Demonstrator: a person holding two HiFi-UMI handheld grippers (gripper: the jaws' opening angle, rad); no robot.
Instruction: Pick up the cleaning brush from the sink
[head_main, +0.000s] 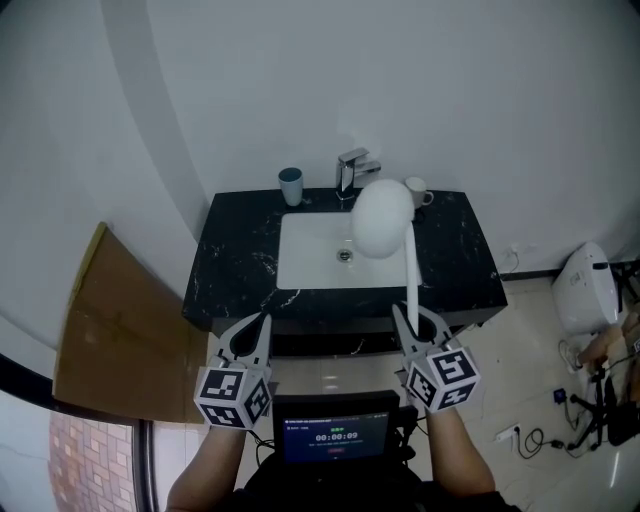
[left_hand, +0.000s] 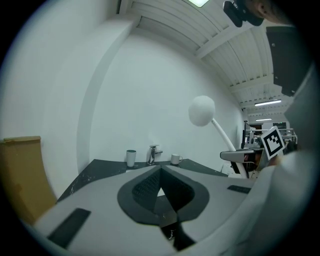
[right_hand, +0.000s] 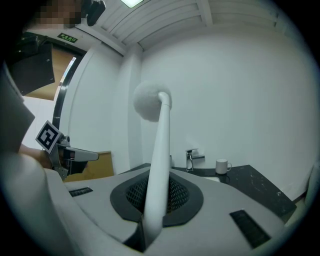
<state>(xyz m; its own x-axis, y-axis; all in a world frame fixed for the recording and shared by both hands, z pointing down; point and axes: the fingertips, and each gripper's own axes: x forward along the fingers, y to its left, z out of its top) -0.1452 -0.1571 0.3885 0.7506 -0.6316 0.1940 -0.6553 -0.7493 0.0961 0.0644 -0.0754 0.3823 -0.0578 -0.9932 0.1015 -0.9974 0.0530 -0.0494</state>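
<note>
My right gripper (head_main: 405, 318) is shut on the white handle of the cleaning brush (head_main: 383, 218). The brush stands up from the jaws, its round white head hanging in the air over the right side of the white sink (head_main: 305, 255). In the right gripper view the brush handle (right_hand: 159, 175) rises between the pads to the fluffy head. In the left gripper view the brush (left_hand: 202, 111) shows high at the right. My left gripper (head_main: 263, 324) is shut and holds nothing, in front of the counter's near edge.
A black marble counter (head_main: 240, 258) holds the sink, a chrome tap (head_main: 351, 171), a teal cup (head_main: 291, 185) and a white mug (head_main: 416, 191). A cardboard sheet (head_main: 105, 325) leans at the left. A white appliance (head_main: 585, 288) and cables lie on the floor at the right.
</note>
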